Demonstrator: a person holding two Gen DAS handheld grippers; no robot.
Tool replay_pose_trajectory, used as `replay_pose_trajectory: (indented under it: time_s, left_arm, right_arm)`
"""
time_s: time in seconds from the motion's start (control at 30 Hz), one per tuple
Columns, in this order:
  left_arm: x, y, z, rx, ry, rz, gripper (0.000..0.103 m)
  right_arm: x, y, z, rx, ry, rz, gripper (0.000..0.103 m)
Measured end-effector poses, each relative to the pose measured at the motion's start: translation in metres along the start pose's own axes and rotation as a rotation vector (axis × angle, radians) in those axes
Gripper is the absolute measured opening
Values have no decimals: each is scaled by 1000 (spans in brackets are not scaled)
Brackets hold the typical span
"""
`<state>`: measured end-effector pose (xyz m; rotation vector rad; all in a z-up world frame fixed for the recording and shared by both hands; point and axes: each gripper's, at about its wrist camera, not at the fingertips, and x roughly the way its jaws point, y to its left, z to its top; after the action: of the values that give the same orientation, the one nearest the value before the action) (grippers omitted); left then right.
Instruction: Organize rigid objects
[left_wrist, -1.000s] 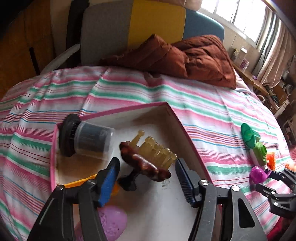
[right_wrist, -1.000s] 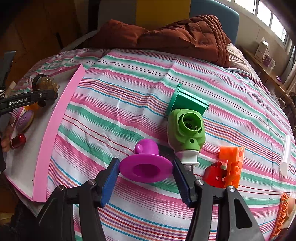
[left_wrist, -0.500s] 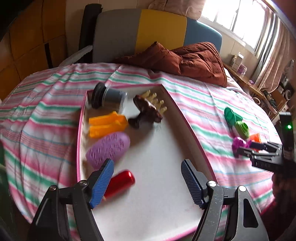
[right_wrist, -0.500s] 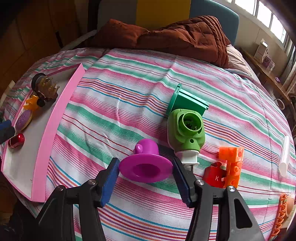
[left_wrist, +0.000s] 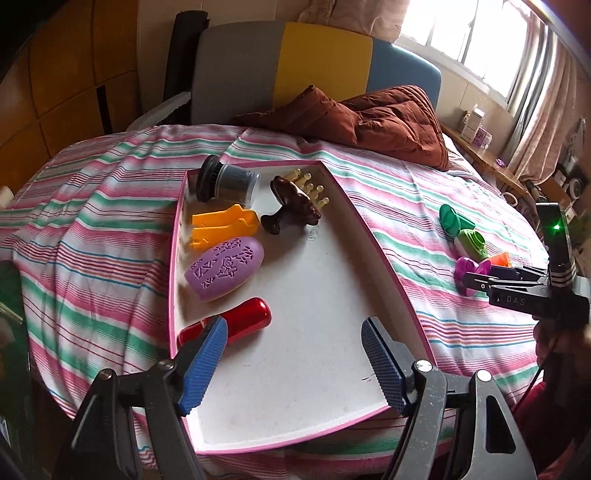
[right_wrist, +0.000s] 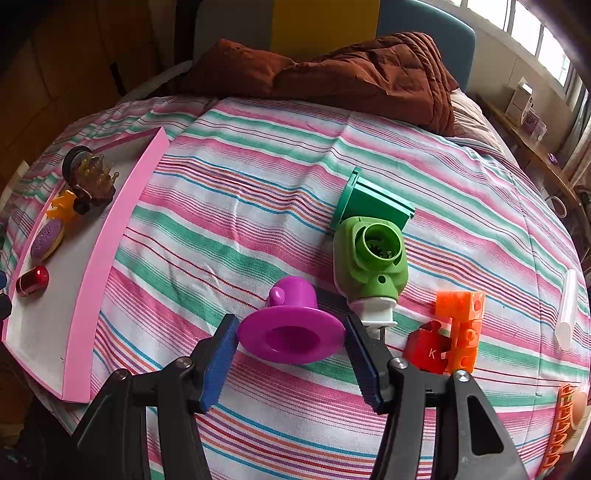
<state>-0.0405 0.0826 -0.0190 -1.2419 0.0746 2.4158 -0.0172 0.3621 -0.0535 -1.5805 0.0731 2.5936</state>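
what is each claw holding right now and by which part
The right claw brackets the purple funnel-shaped piece at its wide flared rim; a firm grip cannot be told. The left claw is open over the tray, holding nothing.
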Motion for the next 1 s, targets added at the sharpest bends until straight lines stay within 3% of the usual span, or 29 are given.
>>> replay_pose_trajectory:
  time_s: [0.4, 0.73, 1.0]
  left_arm:
    - [-10, 12, -3, -21, -21, 16, 76]
    - [-7, 20, -5, -38, -8, 10, 76]
    - [-6, 33, -7, -72, -2, 10, 76]
  right_arm:
    - [-17, 18, 3, 62, -54, 106, 59]
    - [-45, 111, 31, -82, -136, 257, 59]
    - [-15, 168, 54, -192, -98, 258, 59]
